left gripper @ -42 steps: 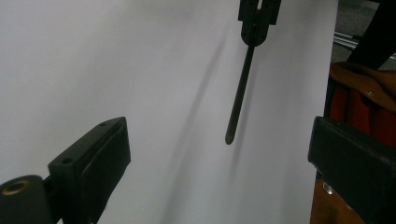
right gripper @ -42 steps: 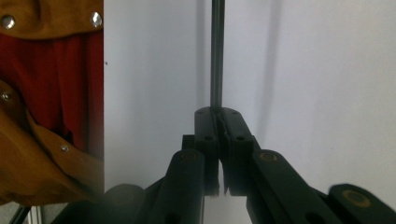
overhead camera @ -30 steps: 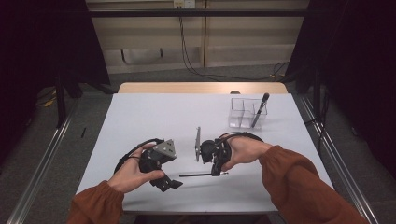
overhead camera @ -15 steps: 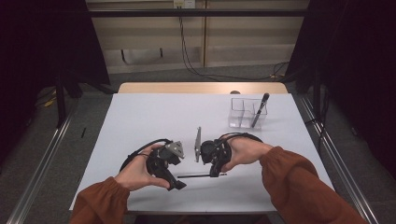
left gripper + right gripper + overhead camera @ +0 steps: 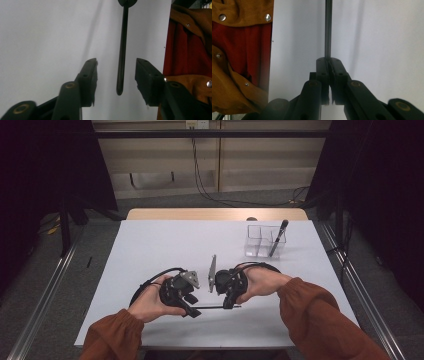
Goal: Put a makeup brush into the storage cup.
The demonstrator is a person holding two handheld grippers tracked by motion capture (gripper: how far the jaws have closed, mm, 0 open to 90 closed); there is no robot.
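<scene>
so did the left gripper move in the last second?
Yes. In the high view the left gripper has shifted right, toward the right gripper and the free end of the thin black rod, judged against the table's front edge.

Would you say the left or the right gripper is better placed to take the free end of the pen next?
Left: the left gripper is open with the pen between its jaws. The right gripper already clamps the other end.

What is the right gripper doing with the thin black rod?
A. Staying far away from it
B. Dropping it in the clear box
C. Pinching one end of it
C. In the right gripper view, the right gripper has its jaws shut on the near end of the rod, which runs away from it over the white table.
</scene>
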